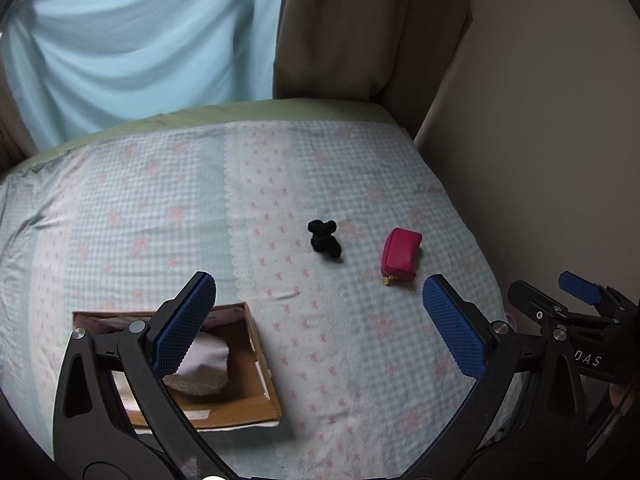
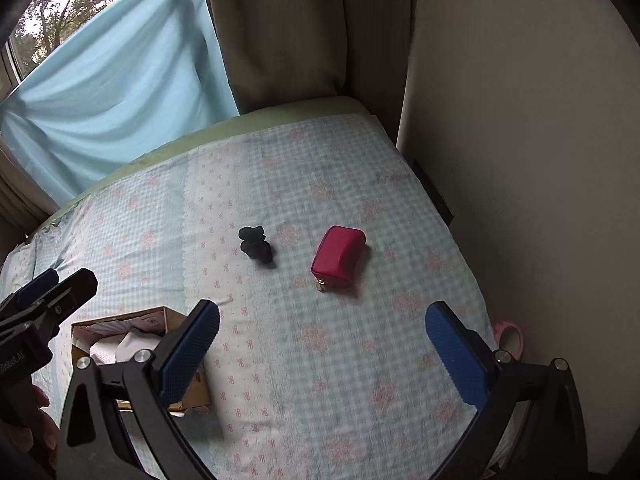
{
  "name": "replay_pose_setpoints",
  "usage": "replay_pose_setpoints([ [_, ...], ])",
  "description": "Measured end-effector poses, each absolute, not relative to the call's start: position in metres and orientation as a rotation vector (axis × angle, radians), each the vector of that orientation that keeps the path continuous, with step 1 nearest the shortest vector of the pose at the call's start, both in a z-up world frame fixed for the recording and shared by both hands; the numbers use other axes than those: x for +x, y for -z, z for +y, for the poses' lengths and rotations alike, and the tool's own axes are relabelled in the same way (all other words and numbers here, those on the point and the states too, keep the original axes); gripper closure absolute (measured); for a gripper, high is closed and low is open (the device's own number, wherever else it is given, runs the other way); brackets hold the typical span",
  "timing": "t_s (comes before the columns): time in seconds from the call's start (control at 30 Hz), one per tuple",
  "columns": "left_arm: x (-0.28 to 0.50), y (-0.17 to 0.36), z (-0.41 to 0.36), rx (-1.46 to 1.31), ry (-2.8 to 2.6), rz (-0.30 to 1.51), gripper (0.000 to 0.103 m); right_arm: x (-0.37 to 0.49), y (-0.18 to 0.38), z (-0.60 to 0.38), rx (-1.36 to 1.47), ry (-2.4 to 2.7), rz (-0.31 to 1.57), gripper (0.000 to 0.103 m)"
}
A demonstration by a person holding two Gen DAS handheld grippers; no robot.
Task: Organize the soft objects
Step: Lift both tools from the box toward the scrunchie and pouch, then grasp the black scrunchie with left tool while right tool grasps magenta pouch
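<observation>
both tools hover over the bed (image 1: 120, 208), jaws spread wide, nothing held. left tool (image 1: 320, 320) sits above the cardboard box (image 1: 260, 364), which lies at the near left of the bed and holds white cloth (image 1: 208, 354) plus a knitted piece. right tool (image 2: 322, 344) is open too, aimed toward the pink pouch (image 2: 338, 256). black socks bundle (image 2: 256, 246) lies mid-bed, just left of the pouch, apart from it. pouch zipper pull faces the camera. blue curtain (image 1: 132, 40) and beige curtain (image 1: 360, 20) behind the bed.
</observation>
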State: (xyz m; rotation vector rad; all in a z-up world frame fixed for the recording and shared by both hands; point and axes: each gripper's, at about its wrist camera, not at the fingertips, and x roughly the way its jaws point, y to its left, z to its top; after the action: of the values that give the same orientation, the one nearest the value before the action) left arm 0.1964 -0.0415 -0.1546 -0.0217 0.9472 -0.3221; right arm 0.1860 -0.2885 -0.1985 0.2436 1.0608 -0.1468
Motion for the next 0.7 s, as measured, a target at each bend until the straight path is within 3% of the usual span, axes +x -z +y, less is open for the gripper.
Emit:
replay_pose_setpoints([
  [0.47, 0.36, 0.32, -0.096, -0.175, 0.306, 1.175, 0.0, 0.308, 0.353, -0.325, 0.347, 0.182, 1.209, 0.0],
  [0.7, 0.4, 0.401, -0.12, -0.154, 0.309, 1.266, 0.013, 0.349, 0.425, -0.326, 0.392, 0.196, 1.302, 0.012],
])
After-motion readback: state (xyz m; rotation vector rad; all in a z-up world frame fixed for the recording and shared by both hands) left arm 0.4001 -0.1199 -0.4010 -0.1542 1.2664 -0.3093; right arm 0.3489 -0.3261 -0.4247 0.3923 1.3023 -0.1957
